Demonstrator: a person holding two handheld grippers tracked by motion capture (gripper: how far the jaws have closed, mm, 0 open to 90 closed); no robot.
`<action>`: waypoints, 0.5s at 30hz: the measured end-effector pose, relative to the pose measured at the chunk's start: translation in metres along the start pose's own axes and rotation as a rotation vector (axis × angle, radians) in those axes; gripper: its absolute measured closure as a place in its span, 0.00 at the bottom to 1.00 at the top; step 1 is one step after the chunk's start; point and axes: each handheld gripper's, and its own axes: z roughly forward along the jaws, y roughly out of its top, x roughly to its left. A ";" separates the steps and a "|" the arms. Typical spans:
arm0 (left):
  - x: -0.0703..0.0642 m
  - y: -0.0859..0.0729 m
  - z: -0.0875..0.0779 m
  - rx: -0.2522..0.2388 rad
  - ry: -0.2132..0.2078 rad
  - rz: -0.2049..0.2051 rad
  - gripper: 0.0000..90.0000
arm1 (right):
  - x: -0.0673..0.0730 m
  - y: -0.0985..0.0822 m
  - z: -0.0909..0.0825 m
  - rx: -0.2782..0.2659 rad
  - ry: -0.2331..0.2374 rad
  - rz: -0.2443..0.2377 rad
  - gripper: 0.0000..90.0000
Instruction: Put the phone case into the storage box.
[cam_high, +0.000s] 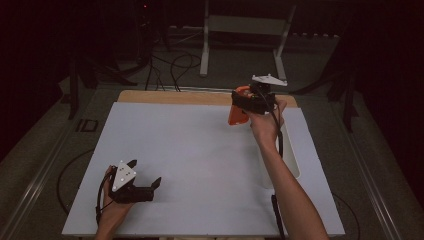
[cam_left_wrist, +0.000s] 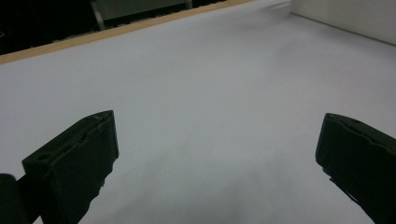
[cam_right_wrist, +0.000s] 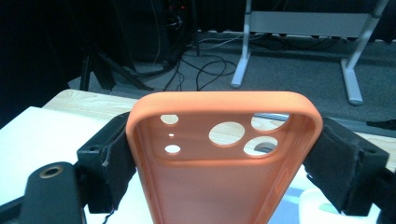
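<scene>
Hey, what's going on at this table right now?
A person is working at a white table with a gripper in each hand. The right gripper is clamped on the sides of an orange phone case, held up over the far side of the table. The left gripper sits low near the front edge, jaws open and holding nothing.

A white table top (cam_high: 200, 160) carries the work — a flat, matte sheet with a strip of pale wood (cam_high: 175, 96) showing along its far edge. On it, by the right edge, lies a long white tray (cam_high: 292, 155), its wall standing up from the surface. The table stands on a grey floor (cam_high: 45, 140) — cables (cam_high: 175, 65) trail across it beyond the far edge.
</scene>
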 end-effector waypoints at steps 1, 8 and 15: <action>0.000 0.000 0.000 0.000 -0.001 -0.001 0.00 | -0.001 0.001 0.000 0.000 -0.003 0.000 0.18; 0.000 0.000 0.000 -0.001 0.000 0.000 0.00 | -0.006 0.004 -0.001 -0.003 -0.025 0.005 0.18; 0.000 0.000 0.000 -0.004 0.000 -0.002 0.00 | -0.012 0.005 -0.001 -0.003 -0.046 0.009 0.18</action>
